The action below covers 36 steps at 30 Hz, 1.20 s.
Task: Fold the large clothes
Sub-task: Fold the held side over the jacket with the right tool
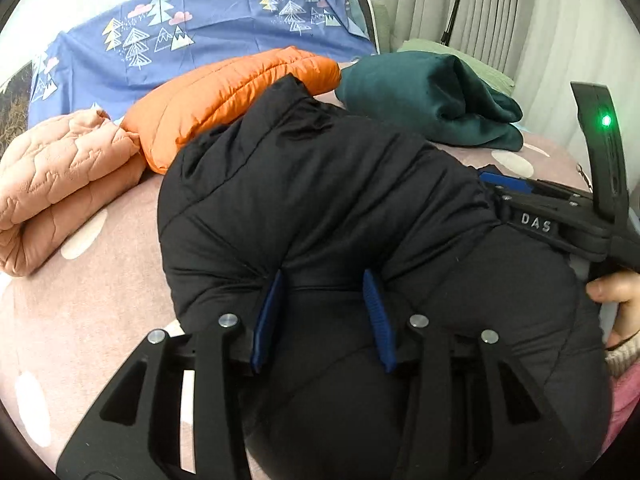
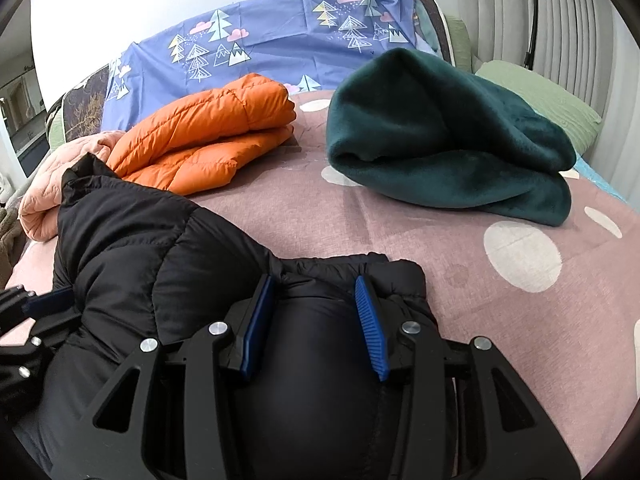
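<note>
Fingers (image 1: 272,312) half-buried in black jacket (image 1: 320,184)

The left gripper (image 1: 324,280), black-framed with blue ribbed pads (image 1: 269,312), bites into a puffy black quilted jacket (image 1: 320,184) bunched on a pink bedspread with pale dots (image 1: 100,300); the fabric bulges between the two pads, pinched there. At the right edge the right gripper (image 1: 504,184), lit by a green lamp, is pressed into the same jacket, with a person's hand (image 1: 616,300) on its handle. Behind the jacket lie a folded orange puffer jacket (image 1: 224,100), a folded peach quilted garment (image 1: 60,184) touching it on the left, and a folded dark green fleece (image 1: 432,96) on the right. A blue tree-print sheet (image 1: 208,28) stands behind.
</note>
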Each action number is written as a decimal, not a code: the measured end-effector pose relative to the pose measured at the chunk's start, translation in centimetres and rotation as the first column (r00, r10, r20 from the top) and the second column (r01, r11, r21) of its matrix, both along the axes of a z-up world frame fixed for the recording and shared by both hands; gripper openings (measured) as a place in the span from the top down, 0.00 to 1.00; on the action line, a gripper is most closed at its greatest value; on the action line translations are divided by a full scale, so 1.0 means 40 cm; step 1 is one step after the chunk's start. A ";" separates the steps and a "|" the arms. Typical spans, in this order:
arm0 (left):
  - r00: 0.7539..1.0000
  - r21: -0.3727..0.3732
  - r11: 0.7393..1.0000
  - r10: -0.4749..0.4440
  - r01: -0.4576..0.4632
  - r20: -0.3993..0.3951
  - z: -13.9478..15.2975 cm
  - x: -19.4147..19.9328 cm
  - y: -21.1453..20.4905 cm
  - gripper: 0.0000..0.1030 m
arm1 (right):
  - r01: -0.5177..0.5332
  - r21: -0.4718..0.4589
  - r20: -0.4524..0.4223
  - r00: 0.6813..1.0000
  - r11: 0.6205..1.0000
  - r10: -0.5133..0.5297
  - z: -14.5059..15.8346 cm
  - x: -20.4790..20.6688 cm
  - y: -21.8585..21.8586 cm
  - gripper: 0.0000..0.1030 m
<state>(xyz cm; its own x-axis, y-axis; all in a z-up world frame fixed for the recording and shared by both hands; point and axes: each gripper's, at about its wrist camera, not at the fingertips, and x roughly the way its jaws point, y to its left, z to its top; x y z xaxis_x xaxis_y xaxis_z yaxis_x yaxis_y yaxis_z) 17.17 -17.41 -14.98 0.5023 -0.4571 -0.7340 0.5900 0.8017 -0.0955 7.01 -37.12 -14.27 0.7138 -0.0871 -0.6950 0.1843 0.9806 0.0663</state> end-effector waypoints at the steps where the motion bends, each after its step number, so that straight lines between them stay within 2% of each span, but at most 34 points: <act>1: 1.000 -0.006 1.000 0.002 -0.002 -0.013 0.008 0.002 0.000 0.58 | 0.000 0.004 0.002 1.000 1.000 0.000 -0.001 -0.002 -0.003 0.58; 3: 0.999 -0.037 0.999 0.013 -0.014 -0.045 0.032 0.018 0.007 0.59 | 0.000 0.013 0.002 1.000 1.000 0.000 -0.002 -0.002 -0.008 0.58; 5: 0.997 -0.109 0.993 0.027 -0.034 -0.071 0.068 0.036 0.011 0.61 | 0.000 0.009 0.002 1.000 1.000 0.000 -0.002 -0.002 -0.006 0.58; 7: 0.999 -0.132 0.991 0.033 -0.037 -0.033 0.104 0.056 0.001 0.61 | -0.001 0.011 0.002 1.000 1.000 0.000 -0.002 -0.001 -0.011 0.58; 9: 0.998 -0.105 0.993 0.049 -0.046 0.025 0.121 0.097 -0.026 0.57 | -0.001 0.014 0.003 1.000 1.000 0.001 -0.002 -0.001 -0.011 0.58; 10: 0.997 -0.063 0.996 0.060 -0.058 0.038 0.107 0.121 -0.041 0.56 | -0.001 0.016 0.003 1.000 1.000 0.000 -0.002 -0.002 -0.010 0.58; 11: 0.996 0.010 0.996 0.087 -0.088 0.032 0.065 0.159 -0.059 0.56 | 0.001 0.018 0.003 1.000 1.000 -0.001 -0.002 -0.002 -0.011 0.58; 12: 0.996 0.050 0.994 0.094 -0.094 -0.003 0.016 0.189 -0.070 0.56 | 0.006 0.026 0.001 1.000 1.000 -0.007 -0.002 0.000 -0.014 0.58; 13: 0.995 0.054 0.994 0.095 -0.093 -0.029 -0.028 0.209 -0.071 0.56 | 0.012 0.040 0.001 1.000 0.999 -0.012 -0.002 0.002 -0.018 0.58; 14: 0.995 0.059 0.994 0.097 -0.095 -0.020 -0.045 0.212 -0.070 0.56 | 0.013 0.049 0.000 1.000 0.999 -0.013 -0.003 0.004 -0.021 0.58; 17: 0.993 0.142 0.984 0.103 -0.111 0.066 -0.046 0.181 -0.096 0.56 | 0.008 0.039 0.002 1.000 0.999 -0.008 -0.003 0.005 -0.017 0.58; 22: 0.990 0.159 0.980 0.106 -0.119 0.089 -0.016 0.148 -0.078 0.57 | -0.002 0.004 0.002 1.000 1.000 0.002 0.000 -0.002 -0.005 0.58; 24: 0.991 0.129 0.985 0.107 -0.117 0.080 0.032 0.113 -0.066 0.62 | -0.002 0.004 0.000 1.000 1.000 0.002 -0.002 -0.003 -0.005 0.58; 25: 0.994 0.087 0.992 0.089 -0.095 0.069 0.060 0.090 -0.060 0.62 | -0.002 0.008 -0.001 1.000 1.000 0.002 -0.002 -0.002 -0.006 0.58; 26: 0.997 0.036 0.998 0.046 -0.049 0.061 0.090 0.060 -0.060 0.62 | -0.002 0.011 -0.002 1.000 1.000 0.002 -0.002 -0.002 -0.008 0.58; 28: 0.998 0.010 1.000 -0.028 0.027 0.062 0.108 0.018 -0.077 0.60 | -0.002 0.009 -0.002 1.000 1.000 0.002 -0.002 -0.001 -0.007 0.58; 30: 0.997 0.110 0.993 -0.054 0.048 0.055 0.053 0.005 -0.116 0.57 | -0.001 0.016 -0.008 1.000 1.000 0.001 -0.001 0.001 -0.012 0.58; 31: 0.995 0.148 0.988 -0.065 0.053 0.077 0.021 -0.004 -0.130 0.56 | -0.003 0.030 -0.013 1.000 1.000 0.003 0.001 0.002 -0.018 0.58; 32: 0.993 0.157 0.986 -0.077 0.062 0.094 0.005 -0.009 -0.134 0.57 | -0.015 0.054 -0.016 1.000 0.998 0.016 0.006 0.000 -0.029 0.57; 33: 0.995 0.152 0.986 -0.074 0.063 0.071 0.000 -0.002 -0.132 0.57 | -0.026 0.080 -0.013 1.000 0.996 0.027 0.012 -0.010 -0.038 0.56; 36: 0.995 0.171 0.982 -0.086 0.076 0.052 -0.001 -0.002 -0.129 0.57 | -0.029 0.178 0.013 1.000 0.984 0.027 0.041 -0.072 -0.073 0.45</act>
<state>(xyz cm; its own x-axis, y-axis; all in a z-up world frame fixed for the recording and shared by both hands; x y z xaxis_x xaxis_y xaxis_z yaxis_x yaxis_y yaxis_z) 17.09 -22.59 -15.01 0.5135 -0.3705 -0.7740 0.6544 0.7525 0.0740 4.13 -40.04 -12.62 0.7212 0.0577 -0.6903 0.1551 0.9578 0.2421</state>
